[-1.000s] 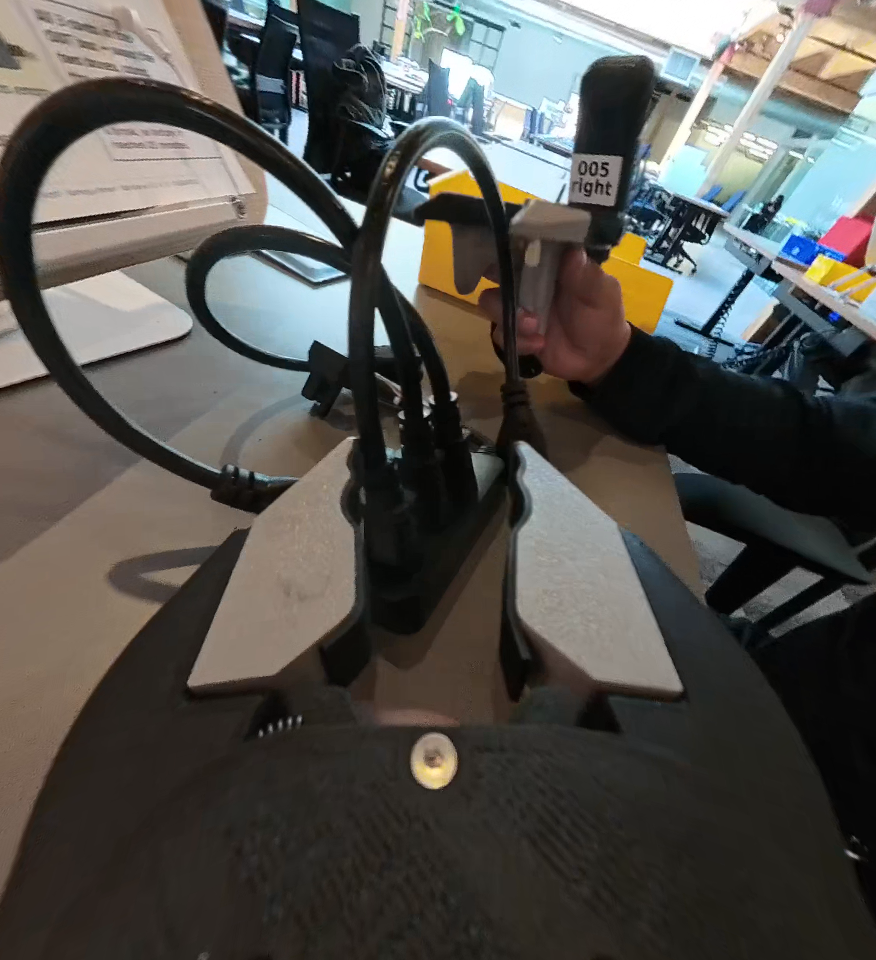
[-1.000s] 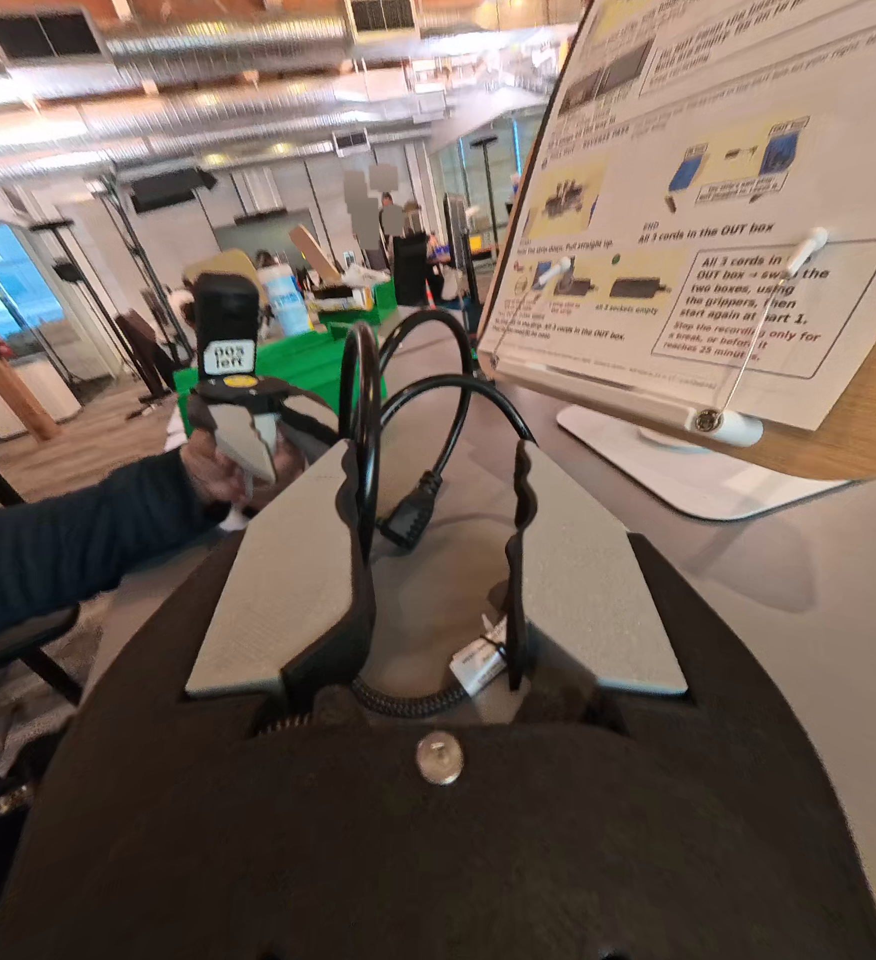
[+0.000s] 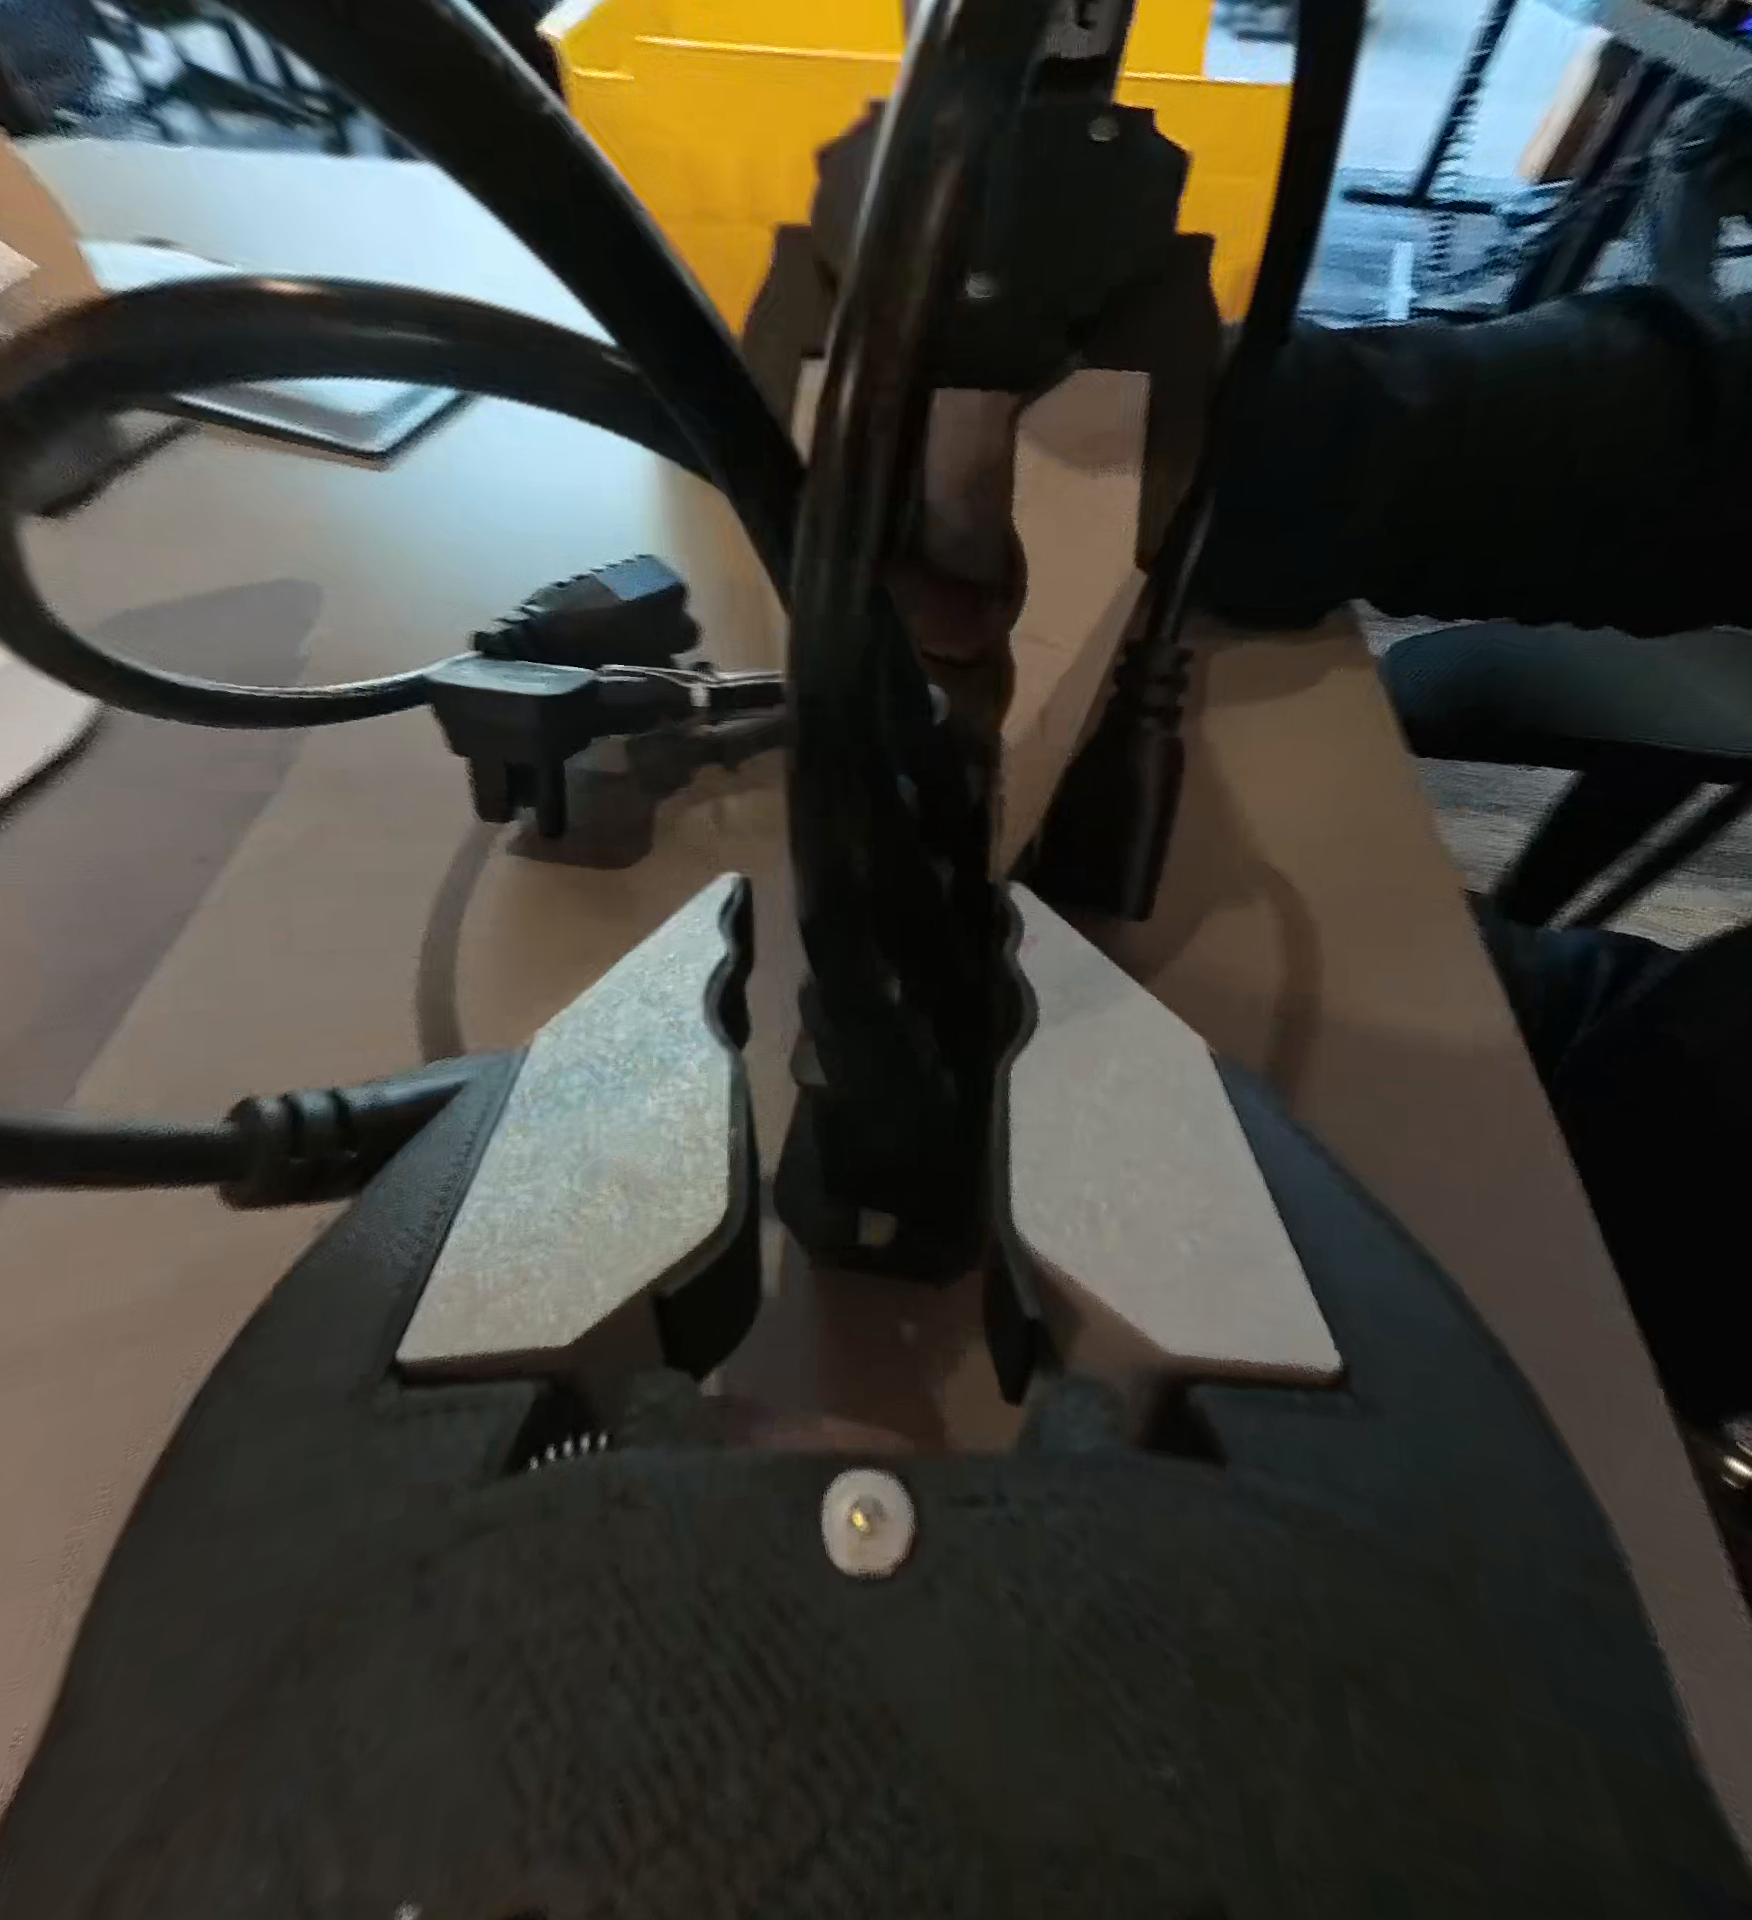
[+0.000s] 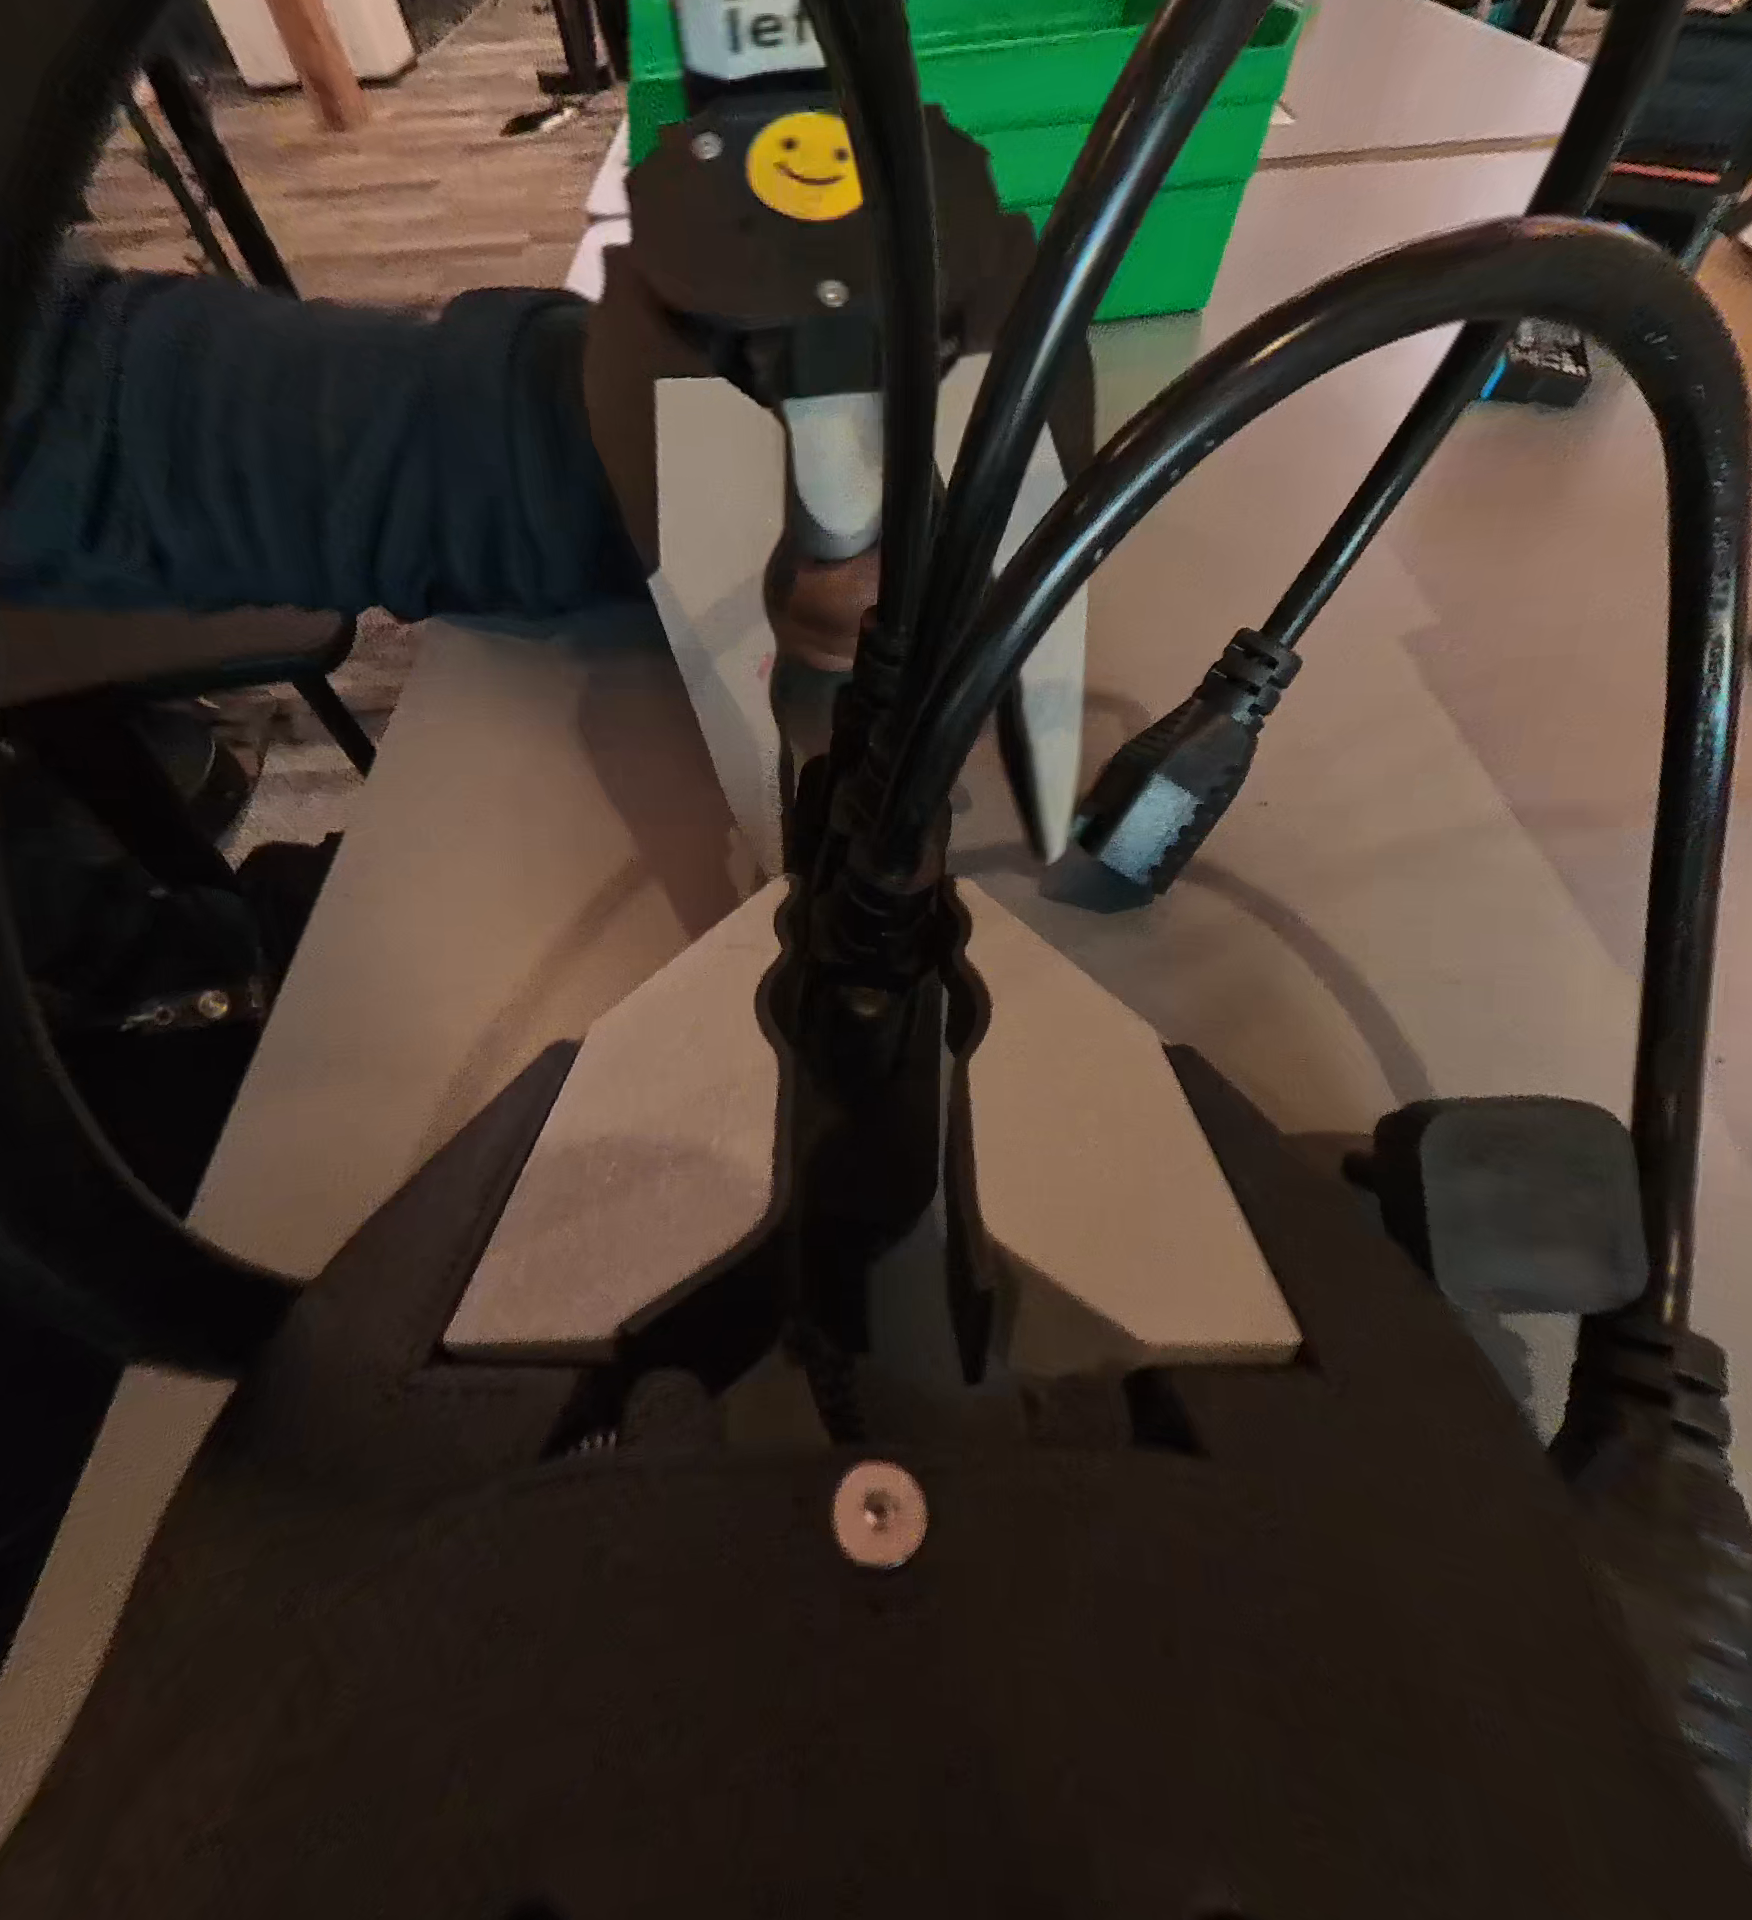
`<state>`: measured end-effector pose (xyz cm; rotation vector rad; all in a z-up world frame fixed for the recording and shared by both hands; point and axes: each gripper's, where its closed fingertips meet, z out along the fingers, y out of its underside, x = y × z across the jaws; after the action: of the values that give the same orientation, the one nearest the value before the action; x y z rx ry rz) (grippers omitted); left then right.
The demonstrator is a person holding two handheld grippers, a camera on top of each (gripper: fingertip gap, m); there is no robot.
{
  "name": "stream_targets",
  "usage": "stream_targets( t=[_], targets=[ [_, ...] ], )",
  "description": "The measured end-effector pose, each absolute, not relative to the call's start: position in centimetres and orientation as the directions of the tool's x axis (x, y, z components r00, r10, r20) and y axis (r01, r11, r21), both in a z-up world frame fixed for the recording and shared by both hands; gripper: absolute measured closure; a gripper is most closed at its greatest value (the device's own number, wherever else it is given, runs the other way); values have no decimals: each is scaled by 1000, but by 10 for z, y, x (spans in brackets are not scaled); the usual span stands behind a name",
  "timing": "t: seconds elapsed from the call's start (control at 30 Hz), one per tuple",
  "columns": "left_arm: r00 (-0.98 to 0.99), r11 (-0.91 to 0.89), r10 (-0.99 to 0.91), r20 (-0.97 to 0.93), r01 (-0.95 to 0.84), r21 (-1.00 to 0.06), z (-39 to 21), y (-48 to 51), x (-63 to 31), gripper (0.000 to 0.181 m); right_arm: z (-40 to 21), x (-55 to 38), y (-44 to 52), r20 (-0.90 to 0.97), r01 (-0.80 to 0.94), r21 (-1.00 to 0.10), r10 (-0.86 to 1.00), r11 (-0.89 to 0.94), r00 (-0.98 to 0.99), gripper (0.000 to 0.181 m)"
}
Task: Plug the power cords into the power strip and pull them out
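Observation:
A black power strip (image 3: 882, 1195) lies on the tan table between my left gripper's (image 3: 872, 914) fingers, which are shut on its sides. Black power cords (image 3: 851, 623) stand plugged in a row along it and arch upward. My right gripper (image 4: 867, 914) faces the left one and is shut on a black plug (image 4: 856, 997) standing in the strip. The right gripper also shows in the left wrist view (image 3: 1007, 260), just beyond the plugs. The left gripper shows in the right wrist view (image 4: 893, 769), straddling the strip's far end.
Loose cord connectors lie on the table (image 3: 581, 623) (image 4: 1163, 790). A flat black plug (image 4: 1516, 1195) sits at the right. A yellow bin (image 3: 747, 125) stands behind the right gripper and a green bin (image 4: 1111, 135) behind the left. A chair (image 3: 1630, 707) stands by the table edge. My left and right fingertips are right by each other.
My right gripper has come down from mid-air to the strip and closed on a plug. My left gripper has stayed on the power strip.

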<state>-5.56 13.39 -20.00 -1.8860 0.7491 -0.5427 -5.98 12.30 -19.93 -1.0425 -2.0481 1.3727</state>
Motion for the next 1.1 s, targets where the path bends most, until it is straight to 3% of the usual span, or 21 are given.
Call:
stream_targets(
  t=[0.2,0.47,0.63,0.7,0.77,0.83,0.93,1.03,1.1],
  targets=[
    [675,-290,-737,-37,-366,-884,-210,134,-46,154,-200,-57,124,36,309,-909,789,281,-613,159],
    [676,-261,-731,-97,-408,-875,-212,130,-50,154,-204,-50,126,-10,346,-900,780,266,-625,160],
    [680,-234,-718,-150,-438,-868,-213,131,-50,154,-207,-50,125,-374,539,-842,714,5,-592,156],
    [691,-240,-706,-154,-439,-866,-213,132,-52,154,-206,-51,127,-414,558,-829,710,-35,-570,156],
    [700,-244,-696,-160,-441,-864,-214,134,-54,154,-206,-53,128,-332,518,-855,751,15,-570,156],
    [725,-266,-672,-154,-429,-863,-214,138,-58,154,-206,-57,132,-110,420,-891,816,172,-568,160],
    [739,-306,-668,-92,-386,-870,-214,139,-58,155,-207,-57,134,193,323,-850,816,417,-545,159],
    [734,-288,-669,-117,-401,-870,-213,137,-56,156,-206,-55,133,198,318,-848,810,424,-552,160],
    [727,-270,-670,-147,-424,-865,-214,136,-57,155,-206,-57,133,99,355,-871,829,340,-550,161]
  ],
)
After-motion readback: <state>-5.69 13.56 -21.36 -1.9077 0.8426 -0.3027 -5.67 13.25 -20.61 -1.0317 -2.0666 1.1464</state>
